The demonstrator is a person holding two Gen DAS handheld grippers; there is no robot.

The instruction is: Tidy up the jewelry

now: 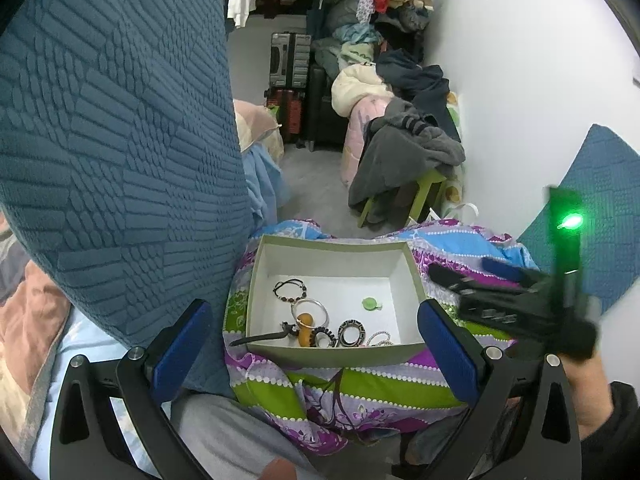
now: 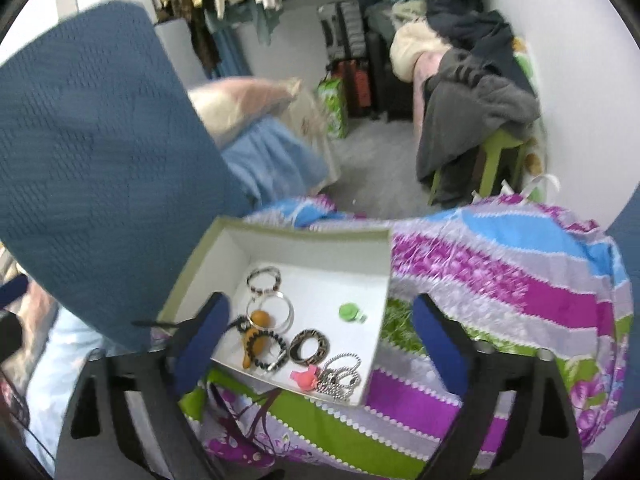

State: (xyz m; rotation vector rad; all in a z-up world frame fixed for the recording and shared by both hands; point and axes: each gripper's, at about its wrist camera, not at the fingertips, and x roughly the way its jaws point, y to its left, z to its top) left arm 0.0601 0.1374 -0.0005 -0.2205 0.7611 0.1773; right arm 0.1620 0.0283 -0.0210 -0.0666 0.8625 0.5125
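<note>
An open white-lined box (image 1: 262, 264) (image 2: 380, 332) sits on a striped purple, green and blue cloth (image 1: 360, 388) (image 2: 500, 280). Inside lie a dark beaded bracelet (image 1: 290, 289) (image 2: 263, 278), a silver bangle (image 1: 310, 312) (image 2: 270, 312), an orange pendant (image 1: 306, 328) (image 2: 256, 340), a patterned ring (image 1: 351, 332) (image 2: 309, 346), a green round piece (image 1: 370, 303) (image 2: 349, 312), silver bead strands (image 2: 338, 376) and a pink piece (image 2: 304, 376). My left gripper (image 1: 316, 356) is open and empty just in front of the box. My right gripper (image 2: 320, 348) is open over the box's near part; it also shows at the right of the left wrist view (image 1: 472, 276).
A large blue textured cushion (image 1: 112, 140) (image 2: 92, 128) rises at the left against the box. Beyond are grey floor, a green stool with dark clothes (image 1: 404, 160) (image 2: 472, 120), suitcases (image 1: 290, 80), hanging clothes and a white wall at the right.
</note>
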